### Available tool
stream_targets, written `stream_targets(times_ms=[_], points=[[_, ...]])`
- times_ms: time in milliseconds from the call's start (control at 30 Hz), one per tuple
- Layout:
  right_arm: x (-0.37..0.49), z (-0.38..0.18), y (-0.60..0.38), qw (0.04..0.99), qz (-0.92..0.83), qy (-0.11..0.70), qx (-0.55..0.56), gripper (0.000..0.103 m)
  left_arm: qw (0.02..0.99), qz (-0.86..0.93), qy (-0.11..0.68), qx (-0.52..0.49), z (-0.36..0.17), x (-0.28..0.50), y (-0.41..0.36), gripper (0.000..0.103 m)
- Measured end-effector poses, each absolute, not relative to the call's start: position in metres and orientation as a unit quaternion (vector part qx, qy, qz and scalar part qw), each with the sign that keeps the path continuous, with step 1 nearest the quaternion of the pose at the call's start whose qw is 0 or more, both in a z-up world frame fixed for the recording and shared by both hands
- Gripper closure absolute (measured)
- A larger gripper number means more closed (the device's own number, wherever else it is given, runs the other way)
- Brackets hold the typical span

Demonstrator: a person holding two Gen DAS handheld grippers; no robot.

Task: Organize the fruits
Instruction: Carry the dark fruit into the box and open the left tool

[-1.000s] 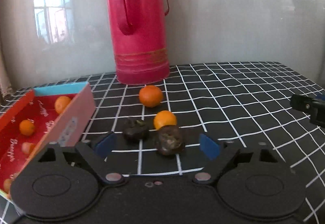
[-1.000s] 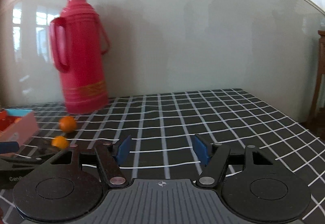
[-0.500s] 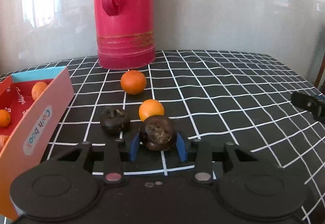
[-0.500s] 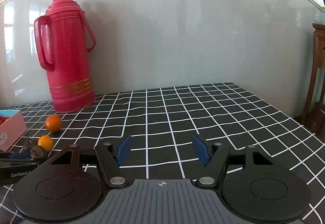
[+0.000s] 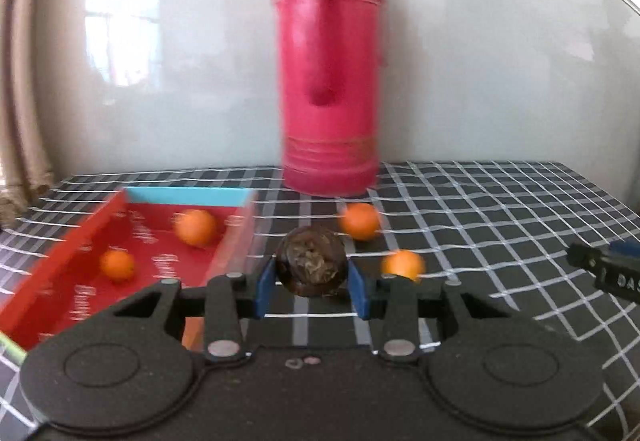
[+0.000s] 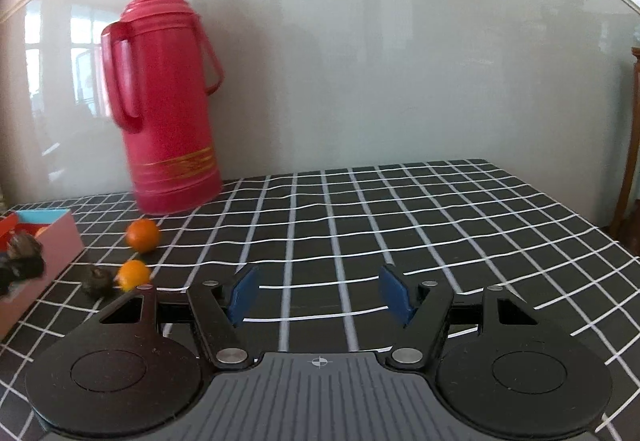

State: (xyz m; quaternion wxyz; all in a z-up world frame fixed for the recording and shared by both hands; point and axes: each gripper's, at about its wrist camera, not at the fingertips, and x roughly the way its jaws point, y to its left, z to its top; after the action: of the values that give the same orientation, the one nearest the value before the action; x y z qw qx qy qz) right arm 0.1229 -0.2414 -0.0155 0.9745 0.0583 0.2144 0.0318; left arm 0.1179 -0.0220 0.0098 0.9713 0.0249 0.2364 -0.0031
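My left gripper [image 5: 312, 287] is shut on a dark brown mangosteen [image 5: 311, 260] and holds it above the table beside the right wall of the red box [image 5: 52, 281]. The box holds oranges [image 5: 195, 227]. Two oranges [image 5: 359, 221] lie loose on the checked cloth; they also show in the right wrist view [image 6: 143, 235]. A second mangosteen [image 6: 96, 280] lies beside the nearer orange [image 6: 134, 274]. My right gripper [image 6: 320, 295] is open and empty over the cloth. The held mangosteen [image 6: 24, 247] shows at the far left of that view, over the box [image 6: 48, 261].
A tall red thermos [image 5: 330, 81] stands at the back against the glossy wall; it also shows in the right wrist view [image 6: 166, 105]. The table's right edge [image 6: 580, 217] drops off near a wooden piece of furniture. My right gripper's tip [image 5: 608, 273] shows at the right.
My left gripper closed on the mangosteen, lifted it and swung left towards the red box. The right gripper stayed open and shifted its view slightly.
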Motion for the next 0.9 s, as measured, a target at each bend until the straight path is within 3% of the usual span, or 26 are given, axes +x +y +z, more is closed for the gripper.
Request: stream_targets(times_ms=[567, 600, 633, 667, 700, 900], points=[[0.124, -0.009, -0.158, 0.974, 0.106, 0.200, 0.030, 0.037, 0.965, 0.092, 0.245, -0.011, 0.017, 0.098, 0.079, 0.072], [0.124, -0.010, -0.155, 0.973, 0.108, 0.200, 0.029, 0.037, 0.965, 0.092, 0.247, -0.013, 0.016, 0.098, 0.081, 0.063], [0.123, -0.010, -0.153, 0.973, 0.108, 0.200, 0.029, 0.037, 0.964, 0.091, 0.248, -0.017, 0.016, 0.097, 0.082, 0.033], [0.123, -0.010, -0.152, 0.973, 0.110, 0.200, 0.029, 0.037, 0.966, 0.097, 0.238, -0.020, 0.016, 0.094, 0.084, 0.017], [0.123, -0.010, -0.151, 0.973, 0.110, 0.200, 0.030, 0.037, 0.969, 0.106, 0.223, -0.017, 0.018, 0.091, 0.084, 0.009], [0.125, -0.011, -0.151, 0.973, 0.112, 0.202, 0.027, 0.037, 0.970, 0.107, 0.219, -0.008, 0.021, 0.090, 0.084, 0.009]])
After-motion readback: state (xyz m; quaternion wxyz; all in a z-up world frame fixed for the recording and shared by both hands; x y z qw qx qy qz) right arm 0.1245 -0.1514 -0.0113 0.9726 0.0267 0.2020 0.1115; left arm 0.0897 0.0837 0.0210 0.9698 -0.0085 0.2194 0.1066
